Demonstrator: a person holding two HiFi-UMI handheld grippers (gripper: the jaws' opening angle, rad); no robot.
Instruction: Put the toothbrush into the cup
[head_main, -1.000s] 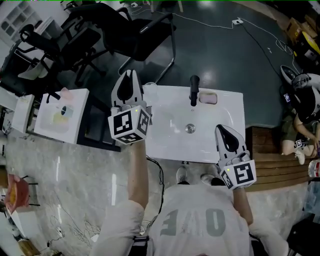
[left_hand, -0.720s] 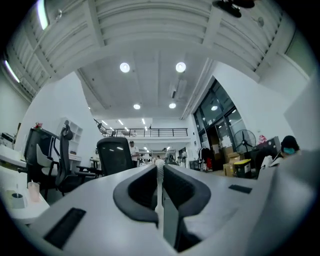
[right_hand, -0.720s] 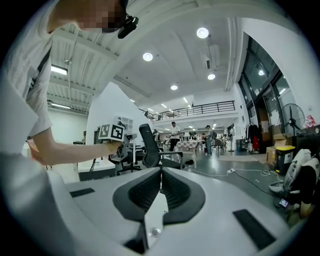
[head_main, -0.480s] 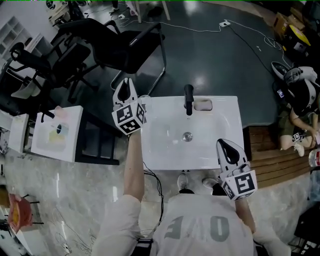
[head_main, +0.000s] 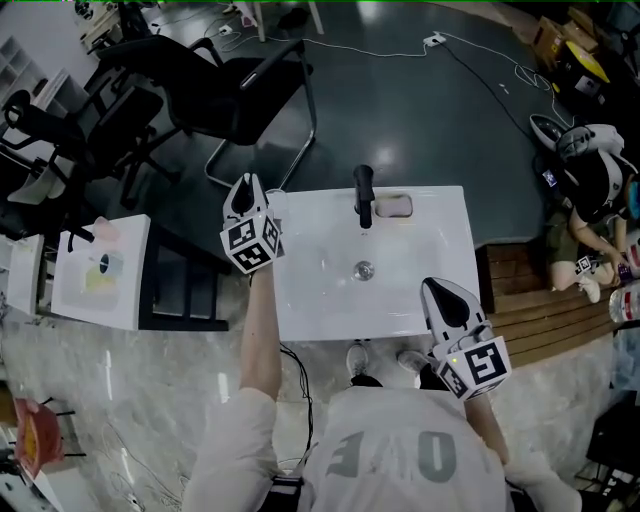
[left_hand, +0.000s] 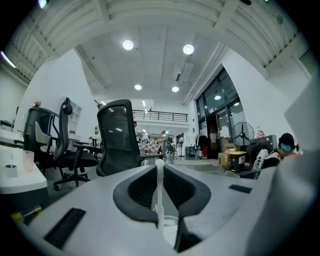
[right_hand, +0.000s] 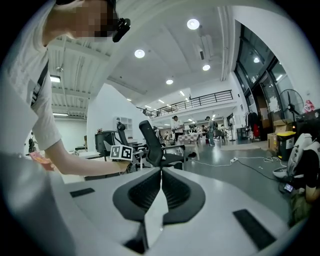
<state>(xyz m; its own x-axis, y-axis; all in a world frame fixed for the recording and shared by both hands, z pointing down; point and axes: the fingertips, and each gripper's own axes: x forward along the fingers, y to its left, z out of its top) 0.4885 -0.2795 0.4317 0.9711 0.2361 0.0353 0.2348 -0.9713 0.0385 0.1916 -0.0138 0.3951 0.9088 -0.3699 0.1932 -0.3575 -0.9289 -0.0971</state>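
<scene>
A white toothbrush (left_hand: 159, 187) stands upright between the jaws of my left gripper (left_hand: 160, 167), which is shut on it. Just below the jaws shows the rim of a clear cup (left_hand: 170, 220). In the head view the left gripper (head_main: 245, 190) hangs over the far left corner of the white sink (head_main: 420, 250), where the cup (head_main: 273, 198) stands partly hidden beside it. My right gripper (head_main: 438, 288) hovers at the sink's near right corner, shut and empty; in its own view the right gripper (right_hand: 161, 172) has its jaws pressed together.
A black faucet (head_main: 363, 192) and a soap dish (head_main: 392, 206) sit at the sink's back edge, the drain (head_main: 364, 269) in the middle. Black office chairs (head_main: 235, 85) stand beyond. A white side table (head_main: 98, 272) is to the left, a wooden step (head_main: 540, 300) and a seated person (head_main: 590, 190) to the right.
My left gripper has gone down and away with the toothbrush, towards the sink's far left corner and the cup. The right gripper has kept its place.
</scene>
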